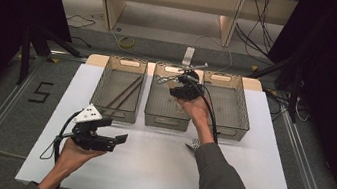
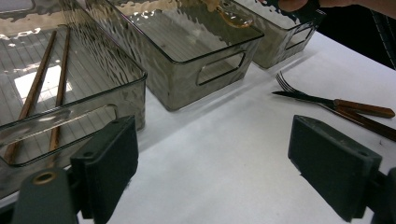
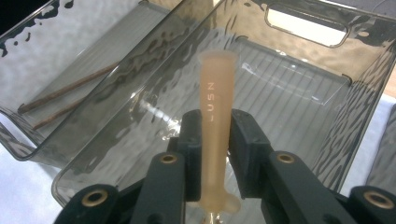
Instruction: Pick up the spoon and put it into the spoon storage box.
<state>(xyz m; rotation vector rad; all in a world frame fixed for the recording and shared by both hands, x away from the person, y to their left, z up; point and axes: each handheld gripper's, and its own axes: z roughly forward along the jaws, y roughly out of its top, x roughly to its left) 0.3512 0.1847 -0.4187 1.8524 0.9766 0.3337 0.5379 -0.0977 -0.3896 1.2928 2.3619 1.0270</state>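
The right gripper (image 3: 212, 154) is clamped on a pale amber translucent plastic handle (image 3: 215, 126), held above the middle smoky clear plastic bin (image 3: 299, 88); the handle's lower end is cut off from sight. Beside that bin, the left gripper (image 2: 229, 172) hangs with jaws wide apart, a wooden-handled fork (image 2: 322, 100) partly hidden nearby.

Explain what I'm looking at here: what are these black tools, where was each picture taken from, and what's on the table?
A person holds a hand-operated two-jaw gripper in each hand. The high view looks down on the white table; the other two cameras ride on the grippers. Three smoky plastic bins stand side by side: the left bin holds two chopsticks. The right gripper is shut on a translucent amber handle over the middle bin. The left gripper hovers open. A fork and knife lie on the table.
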